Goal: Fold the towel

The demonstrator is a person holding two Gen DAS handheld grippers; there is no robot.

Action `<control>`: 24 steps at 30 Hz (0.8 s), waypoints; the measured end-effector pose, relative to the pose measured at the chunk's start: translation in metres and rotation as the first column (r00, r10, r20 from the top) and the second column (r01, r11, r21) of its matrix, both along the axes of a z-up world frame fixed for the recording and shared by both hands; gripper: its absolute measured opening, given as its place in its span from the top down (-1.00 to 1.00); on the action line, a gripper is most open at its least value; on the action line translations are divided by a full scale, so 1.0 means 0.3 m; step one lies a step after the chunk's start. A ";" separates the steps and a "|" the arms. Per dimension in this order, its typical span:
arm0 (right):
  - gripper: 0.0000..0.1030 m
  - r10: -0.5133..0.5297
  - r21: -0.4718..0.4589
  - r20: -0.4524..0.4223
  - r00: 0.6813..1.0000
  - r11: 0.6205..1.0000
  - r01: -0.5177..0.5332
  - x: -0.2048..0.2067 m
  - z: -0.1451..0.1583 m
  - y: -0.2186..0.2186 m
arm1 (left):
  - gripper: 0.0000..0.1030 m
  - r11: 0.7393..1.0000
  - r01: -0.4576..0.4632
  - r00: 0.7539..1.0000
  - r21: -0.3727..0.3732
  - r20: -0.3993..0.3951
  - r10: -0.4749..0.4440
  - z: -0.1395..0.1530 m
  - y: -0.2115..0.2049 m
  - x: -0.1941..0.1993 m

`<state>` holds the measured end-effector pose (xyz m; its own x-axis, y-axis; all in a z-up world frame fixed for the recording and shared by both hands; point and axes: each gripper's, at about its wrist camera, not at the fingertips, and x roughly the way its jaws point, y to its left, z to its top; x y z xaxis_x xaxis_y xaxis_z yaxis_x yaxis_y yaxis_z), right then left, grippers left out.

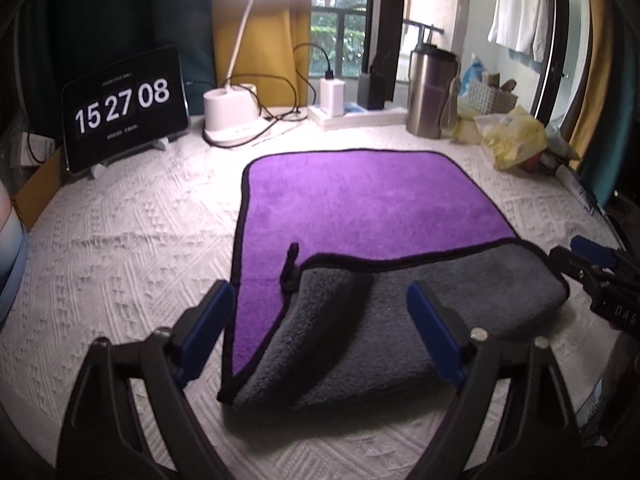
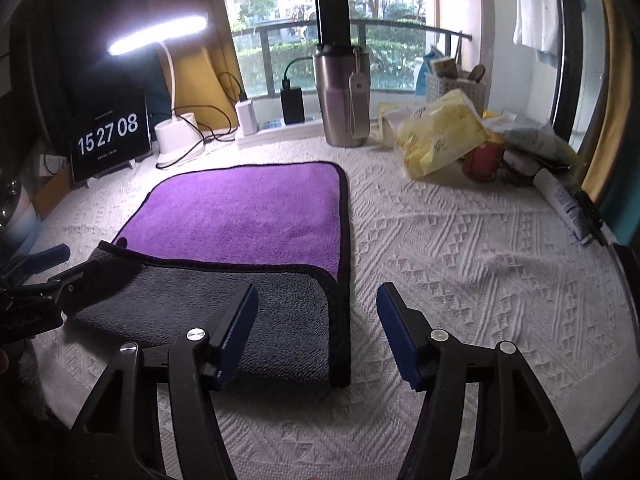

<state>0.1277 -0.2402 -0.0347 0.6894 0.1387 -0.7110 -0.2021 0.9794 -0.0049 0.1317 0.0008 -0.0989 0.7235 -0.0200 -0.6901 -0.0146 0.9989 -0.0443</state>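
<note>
The towel (image 1: 360, 216) lies on the counter (image 1: 120, 248), which is covered with a white textured cloth, its purple face up and its near part turned over so that the grey underside shows as a band across the front. The left gripper (image 1: 320, 320) hovers over the near left part of that grey band with its jaws spread wide and nothing between them; the folded band lies ahead of and below the jaws, and its black-edged corner with a small loop stands up just beyond the left jaw. The right gripper (image 2: 316, 324) is likewise wide open and holds nothing; the right near corner of the towel (image 2: 256, 216) lies under and just ahead of its left jaw, while its right jaw is over bare cloth beside the towel's right edge. In each wrist view the other gripper shows at the frame's edge, close to the grey fold. Far beyond the jaws stand a tablet clock (image 1: 124, 108), a lit desk lamp (image 1: 236, 112), a steel flask (image 2: 344, 96) and a yellow packet (image 2: 436, 132).
</note>
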 end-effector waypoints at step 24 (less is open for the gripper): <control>0.92 0.036 -0.047 -0.034 0.999 0.998 -0.038 0.056 -0.027 0.021 | 0.77 0.998 0.063 0.996 -0.027 -0.062 -0.065 -0.028 -0.025 0.035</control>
<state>0.1446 -0.2340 -0.0427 0.6601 0.1292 -0.7400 -0.2391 0.9700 -0.0440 0.1423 -0.0068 -0.1073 0.6754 -0.0830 -0.7327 0.0461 0.9965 -0.0704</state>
